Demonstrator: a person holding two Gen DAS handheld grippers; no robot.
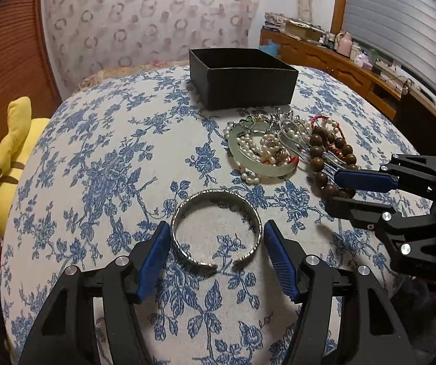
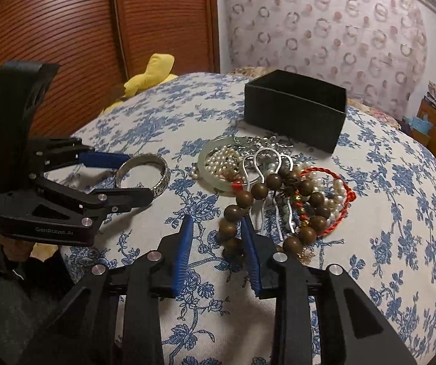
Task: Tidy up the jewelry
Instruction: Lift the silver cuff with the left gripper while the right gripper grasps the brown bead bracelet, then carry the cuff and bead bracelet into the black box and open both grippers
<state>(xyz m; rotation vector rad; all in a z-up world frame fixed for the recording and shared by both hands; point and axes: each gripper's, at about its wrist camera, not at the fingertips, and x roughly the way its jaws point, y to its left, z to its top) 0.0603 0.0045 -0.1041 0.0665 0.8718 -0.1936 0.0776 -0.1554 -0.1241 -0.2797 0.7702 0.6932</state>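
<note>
A silver cuff bangle point(image 1: 216, 229) lies flat on the blue-flowered cloth between the fingers of my open left gripper point(image 1: 216, 229); the pads stand beside it, just apart. It also shows in the right wrist view point(image 2: 145, 175). A pile of jewelry lies beyond: a pale jade bangle point(image 1: 260, 164), pearl strands point(image 1: 250, 146), silver hairpins point(image 2: 266, 164), a red cord point(image 2: 339, 182) and a brown wooden bead bracelet point(image 2: 248, 200). My right gripper point(image 2: 218, 228) is open around the near beads of that bracelet. An open black box point(image 1: 242, 76) stands behind the pile.
A yellow plush toy point(image 1: 14, 152) lies off the cloth's left edge by a wooden slatted door point(image 2: 66, 30). A patterned quilt point(image 1: 148, 15) rises behind the box. A wooden sideboard point(image 1: 339, 64) with clutter runs along the right.
</note>
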